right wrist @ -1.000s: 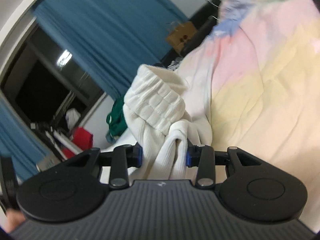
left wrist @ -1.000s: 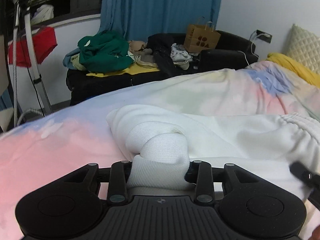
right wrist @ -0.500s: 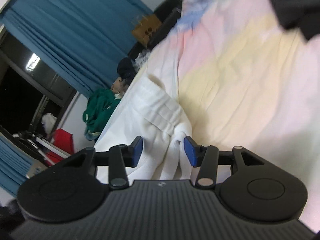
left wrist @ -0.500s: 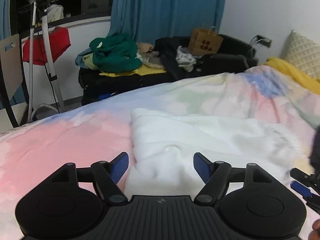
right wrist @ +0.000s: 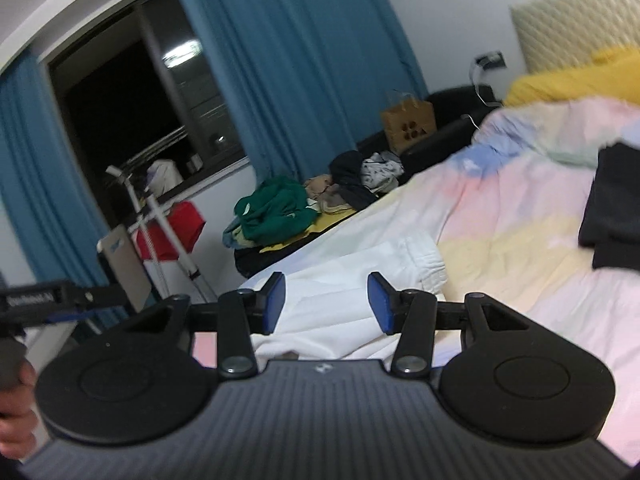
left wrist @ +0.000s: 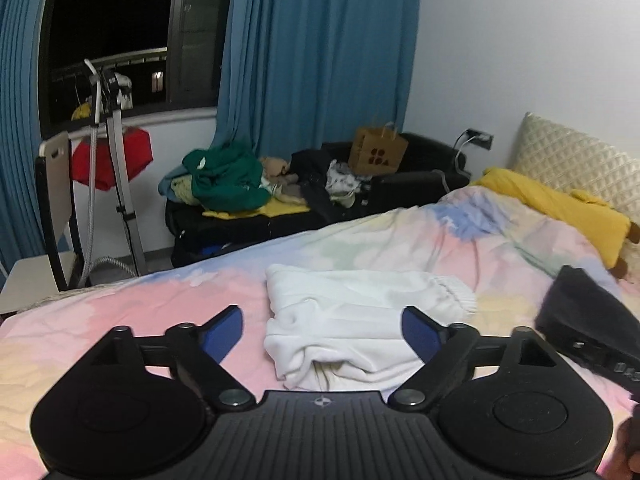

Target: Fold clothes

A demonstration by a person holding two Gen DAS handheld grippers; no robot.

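Note:
A white garment (left wrist: 360,316) with an elastic waistband lies folded in a bundle on the pastel bedspread (left wrist: 500,240). My left gripper (left wrist: 322,334) is open and empty, held above and just in front of the bundle. My right gripper (right wrist: 326,302) is open and empty, raised above the same white garment (right wrist: 360,280). The body of the right gripper shows at the right edge of the left wrist view (left wrist: 592,332).
A folded dark garment (right wrist: 612,208) lies on the bed to the right. A yellow cloth (left wrist: 556,204) and a quilted pillow (left wrist: 572,164) are at the bed head. A black sofa (left wrist: 280,216) piled with clothes and a paper bag (left wrist: 376,152) stands behind.
Both grippers let go of the white garment, opened wide and pulled back and up. The garment now lies on the bed as a folded bundle.

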